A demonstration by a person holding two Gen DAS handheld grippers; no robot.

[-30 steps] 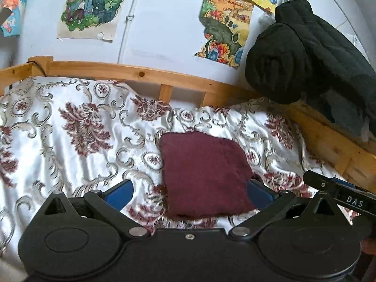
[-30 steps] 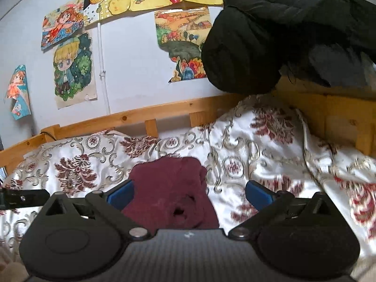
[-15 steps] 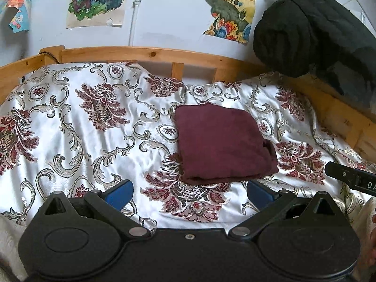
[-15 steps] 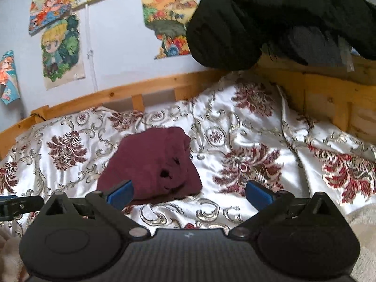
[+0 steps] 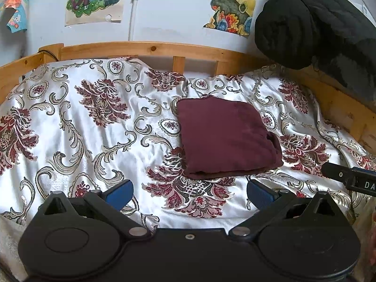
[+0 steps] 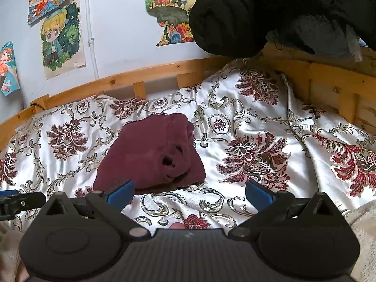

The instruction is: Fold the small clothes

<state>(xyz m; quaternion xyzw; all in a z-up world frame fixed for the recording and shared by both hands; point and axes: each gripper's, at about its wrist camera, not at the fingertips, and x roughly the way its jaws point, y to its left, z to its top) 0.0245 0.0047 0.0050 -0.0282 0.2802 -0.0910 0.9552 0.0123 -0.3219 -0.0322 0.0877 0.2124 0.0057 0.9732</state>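
Observation:
A dark maroon garment (image 5: 225,136) lies folded into a thick square on the floral bedspread (image 5: 77,127). In the right wrist view the garment (image 6: 150,155) shows its bunched open edge. My left gripper (image 5: 189,191) is open and empty, held back from the garment's near edge. My right gripper (image 6: 189,193) is open and empty, near the garment's near right corner, not touching it. The right gripper's body also shows at the right edge of the left wrist view (image 5: 350,178).
A wooden bed rail (image 5: 150,49) runs along the back and right side. A black padded coat (image 5: 312,21) hangs over the right rail. Posters (image 5: 94,0) hang on the white wall. A fuzzy beige blanket (image 6: 362,216) lies at the near right.
Both grippers have pulled back and up from the folded garment, which now lies free on the bedspread. Both stay open.

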